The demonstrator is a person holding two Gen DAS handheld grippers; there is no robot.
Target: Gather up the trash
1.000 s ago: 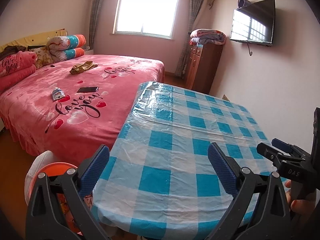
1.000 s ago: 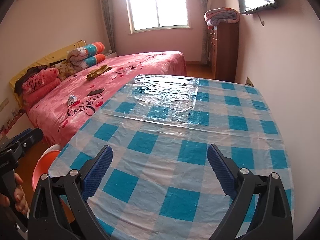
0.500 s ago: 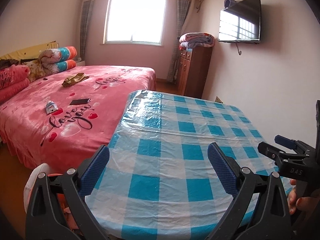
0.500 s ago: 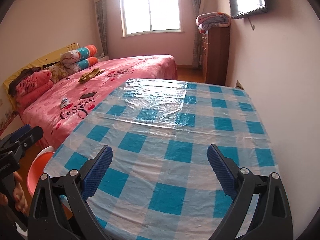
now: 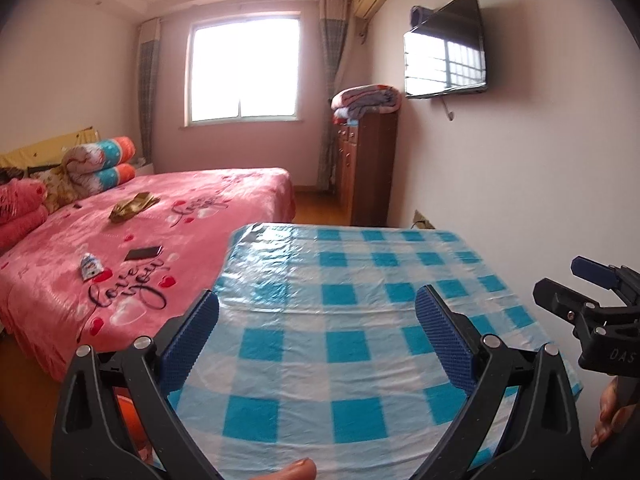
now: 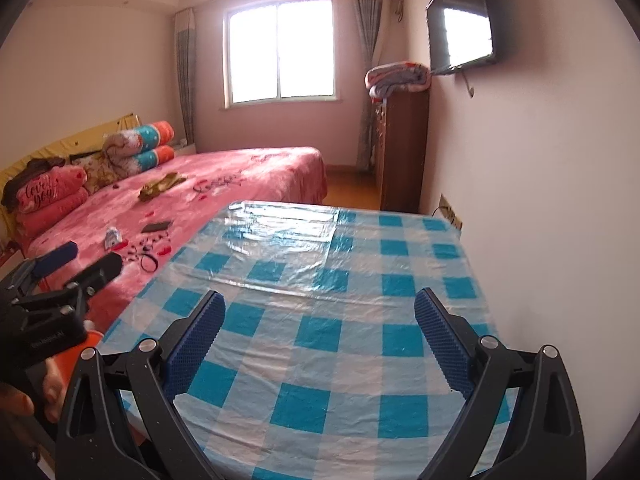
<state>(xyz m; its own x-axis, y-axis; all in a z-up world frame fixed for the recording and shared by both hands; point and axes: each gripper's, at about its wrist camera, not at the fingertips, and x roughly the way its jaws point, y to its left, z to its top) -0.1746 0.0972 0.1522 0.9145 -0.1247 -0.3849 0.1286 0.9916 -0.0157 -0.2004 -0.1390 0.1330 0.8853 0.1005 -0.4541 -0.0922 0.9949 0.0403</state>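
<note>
My left gripper (image 5: 318,300) is open and empty above the near end of a table with a blue-and-white checked cover (image 5: 344,300). My right gripper (image 6: 320,302) is open and empty over the same table (image 6: 320,264). A small white wrapper (image 5: 90,266) lies on the pink bed (image 5: 168,216), also in the right wrist view (image 6: 113,236). A crumpled olive-gold item (image 5: 134,206) lies farther up the bed. An orange bin (image 6: 78,354) stands on the floor left of the table, mostly hidden.
A dark phone (image 5: 143,253) lies on the bed near the wrapper. Pillows and rolled quilts (image 5: 100,164) sit at the bed's head. A brown cabinet (image 5: 366,168) with a folded blanket stands against the right wall under a TV (image 5: 446,62).
Both grippers have tilted upward and drawn back, so the table and bed sit lower in view and more wall and ceiling show. Both stay open.
</note>
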